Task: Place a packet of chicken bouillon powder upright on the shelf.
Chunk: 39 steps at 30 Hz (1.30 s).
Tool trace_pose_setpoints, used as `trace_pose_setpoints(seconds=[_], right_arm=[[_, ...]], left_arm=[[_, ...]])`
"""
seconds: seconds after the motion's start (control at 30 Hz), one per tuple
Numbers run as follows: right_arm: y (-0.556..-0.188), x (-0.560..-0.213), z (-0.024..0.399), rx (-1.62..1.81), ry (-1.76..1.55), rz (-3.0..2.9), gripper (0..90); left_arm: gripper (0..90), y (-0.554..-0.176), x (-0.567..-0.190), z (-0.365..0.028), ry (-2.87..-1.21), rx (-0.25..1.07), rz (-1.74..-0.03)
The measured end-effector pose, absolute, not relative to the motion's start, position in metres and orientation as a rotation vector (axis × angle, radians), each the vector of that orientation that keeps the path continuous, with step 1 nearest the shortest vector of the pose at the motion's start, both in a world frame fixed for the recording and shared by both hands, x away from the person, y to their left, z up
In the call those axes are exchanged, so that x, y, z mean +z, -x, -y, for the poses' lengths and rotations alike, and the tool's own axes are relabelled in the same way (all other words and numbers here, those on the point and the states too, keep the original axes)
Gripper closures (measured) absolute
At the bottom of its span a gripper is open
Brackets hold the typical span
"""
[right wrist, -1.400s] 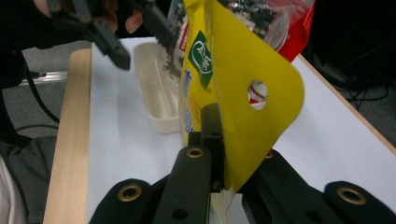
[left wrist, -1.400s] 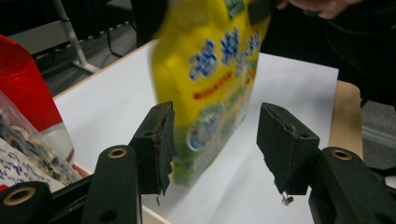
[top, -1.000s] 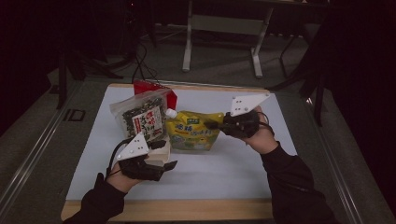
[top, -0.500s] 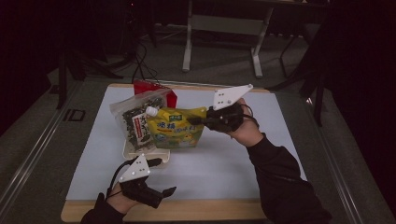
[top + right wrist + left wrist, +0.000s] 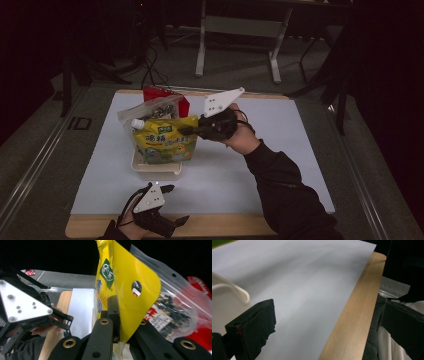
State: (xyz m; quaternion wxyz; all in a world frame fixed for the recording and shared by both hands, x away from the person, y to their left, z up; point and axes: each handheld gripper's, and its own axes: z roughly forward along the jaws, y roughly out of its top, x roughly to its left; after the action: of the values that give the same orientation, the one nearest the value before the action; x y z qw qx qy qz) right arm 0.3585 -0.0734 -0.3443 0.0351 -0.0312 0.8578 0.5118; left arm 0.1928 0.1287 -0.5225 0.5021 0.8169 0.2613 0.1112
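Yellow pouch [image 5: 165, 142] hangs upright over the white tray [image 5: 155, 171] near the middle of the table [image 5: 300, 150], pinched at its right edge by the right gripper [image 5: 192, 131], whose jaws press together on the thin film; in the right gripper view the pouch [image 5: 125, 297] rises between the two black jaws, glossy and flat, with a round hang hole and a green label; its white cap points toward the left edge of the high view. Largest of all is the table, a pale matte sheet over a light wooden board whose grained edge [image 5: 352, 322] shows in the left gripper view; next comes the clear bag [image 5: 150, 111] of dark snacks, crinkled and see-through, leaning just behind the pouch and touching it; behind that stands a red packet [image 5: 172, 96]; the tray, shallow and smooth with rounded corners, sits under the pouch's lower edge. The person's right forearm, in a dark sleeve [image 5: 285, 195], reaches in from the bottom right, gripper held level and pointing left. The left gripper [image 5: 172, 205] sits low at the near edge of the table, well apart from the pouch, jaws spread wide with nothing between them.
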Motion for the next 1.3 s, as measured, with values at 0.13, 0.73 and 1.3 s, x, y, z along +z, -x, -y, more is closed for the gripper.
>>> trace_pose_setpoints(seconds=[0.13,0.73,1.3], right_arm=[[-0.362,-0.353,0.061,1.588,0.092,-2.657,90.0],[-0.364,-0.406,0.035,1.596,0.019,-2.757,90.0],[-0.365,-0.436,0.034,1.564,-0.058,-2.790,90.0]], left_arm=[[0.8,-0.192,-0.523,-0.130,-1.962,0.288,-0.632],[0.8,-0.195,-0.527,-0.128,-1.977,0.291,-0.627],[0.8,-0.200,-0.528,-0.127,-1.971,0.286,-0.629]])
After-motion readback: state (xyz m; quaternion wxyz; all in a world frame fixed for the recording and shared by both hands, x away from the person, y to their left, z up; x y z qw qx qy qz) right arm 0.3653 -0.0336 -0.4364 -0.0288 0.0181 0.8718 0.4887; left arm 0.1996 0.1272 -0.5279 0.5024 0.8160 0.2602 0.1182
